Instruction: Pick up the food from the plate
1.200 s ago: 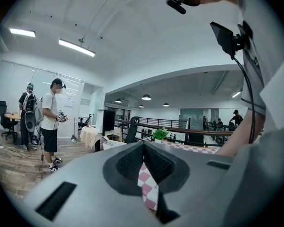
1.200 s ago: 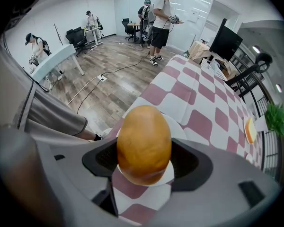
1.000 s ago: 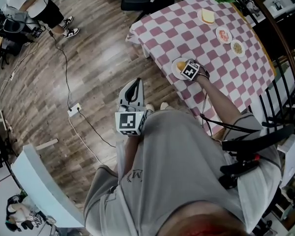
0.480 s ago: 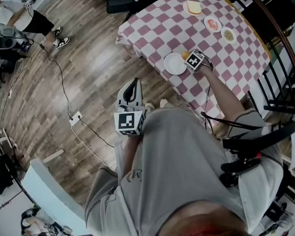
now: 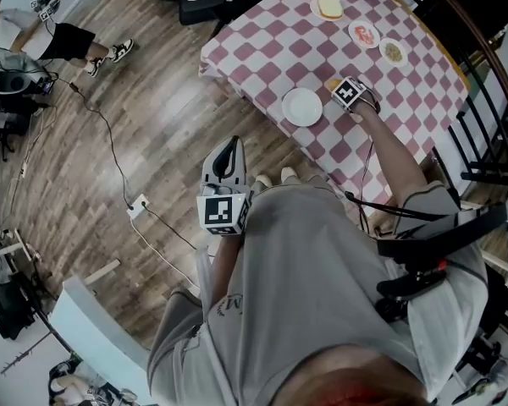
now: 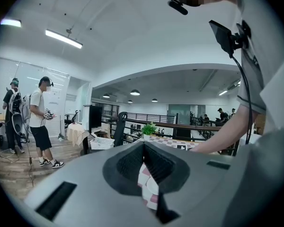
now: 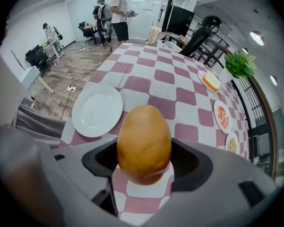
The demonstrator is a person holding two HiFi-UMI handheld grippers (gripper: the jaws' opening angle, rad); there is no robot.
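Item: golden-brown oval bread roll (image 7: 144,143). I am pinching it across its width in the right gripper (image 5: 347,93) jaws, long axis along them, just beside the empty round white plate (image 5: 302,106). Left gripper (image 6: 144,148) jaws are pressing together, well apart from the plate.

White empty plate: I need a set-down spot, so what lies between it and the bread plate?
Only bare checked tablecloth, as the head view shows.

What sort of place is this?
Likely an open-plan office or lab, staged for dining: a monitor and office chair, a power strip on the wood floor, a checkered-cloth table.
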